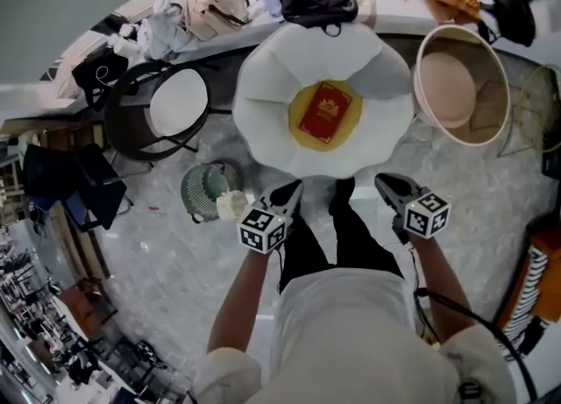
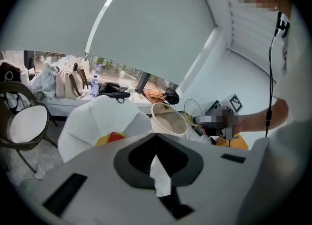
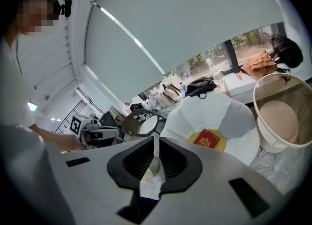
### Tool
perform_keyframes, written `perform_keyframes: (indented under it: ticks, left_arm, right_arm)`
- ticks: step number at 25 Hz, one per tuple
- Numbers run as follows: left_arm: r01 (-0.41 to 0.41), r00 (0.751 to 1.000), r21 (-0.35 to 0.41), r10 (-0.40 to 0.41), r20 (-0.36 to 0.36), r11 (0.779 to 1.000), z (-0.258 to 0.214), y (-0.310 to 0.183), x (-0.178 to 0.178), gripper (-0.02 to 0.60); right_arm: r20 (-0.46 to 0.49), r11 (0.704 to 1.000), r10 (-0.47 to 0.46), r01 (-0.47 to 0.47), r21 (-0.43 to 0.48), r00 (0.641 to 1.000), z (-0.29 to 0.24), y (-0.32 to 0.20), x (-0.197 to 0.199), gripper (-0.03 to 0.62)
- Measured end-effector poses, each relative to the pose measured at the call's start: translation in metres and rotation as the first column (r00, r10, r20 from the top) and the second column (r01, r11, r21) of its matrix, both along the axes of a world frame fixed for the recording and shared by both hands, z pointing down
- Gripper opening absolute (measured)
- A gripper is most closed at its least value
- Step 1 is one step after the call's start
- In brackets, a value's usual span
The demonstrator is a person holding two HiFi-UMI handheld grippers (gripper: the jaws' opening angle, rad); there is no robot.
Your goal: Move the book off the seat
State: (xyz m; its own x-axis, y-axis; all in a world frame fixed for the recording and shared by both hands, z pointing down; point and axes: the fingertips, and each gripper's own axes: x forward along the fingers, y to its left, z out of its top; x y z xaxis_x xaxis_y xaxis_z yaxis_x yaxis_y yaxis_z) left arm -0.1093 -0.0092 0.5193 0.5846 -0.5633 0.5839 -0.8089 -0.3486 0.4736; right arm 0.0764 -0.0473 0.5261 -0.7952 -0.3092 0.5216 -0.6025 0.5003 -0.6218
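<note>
A red book [image 1: 325, 112] with a gold emblem lies flat on the yellow seat cushion [image 1: 298, 131] of a white petal-shaped chair [image 1: 263, 100]. Both grippers hang in front of the chair's near edge, apart from the book. My left gripper [image 1: 287, 193] is shut and holds nothing. My right gripper [image 1: 391, 186] is also shut and empty. From the left gripper view only a corner of the book [image 2: 115, 137] shows above the shut gripper [image 2: 157, 159]. In the right gripper view the book [image 3: 207, 138] lies beyond the shut gripper [image 3: 154, 159].
A beige round tub chair [image 1: 460, 87] stands right of the white chair. A black-framed chair with a round white seat [image 1: 177, 104] stands to the left. A green wire basket [image 1: 205, 190] sits on the marble floor. A ledge [image 1: 399, 8] behind holds several bags.
</note>
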Motion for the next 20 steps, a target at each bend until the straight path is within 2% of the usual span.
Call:
perform_keyframes:
  ticks: [7,16,20]
  left_arm:
    - [-0.003,1.000,-0.025,0.003,0.001,1.000,0.051,-0.033,0.004,0.002]
    - [0.008,1.000,-0.072,-0.009,-0.009,0.997,0.148,-0.065,-0.020,0.003]
    - [0.001,1.000,-0.088,-0.002,-0.016,0.996,0.198,-0.078,-0.030,0.004]
  right_arm:
    - [-0.018,0.998,0.040,-0.041,-0.055,0.999,0.063,-0.021,0.004,0.051]
    - [-0.054,0.987,0.080,-0.086,-0.132,0.995,0.159,-0.035,-0.012,0.052]
    - [-0.052,0.980,0.102,-0.109,-0.168,0.993,0.208,-0.043,-0.024,0.088]
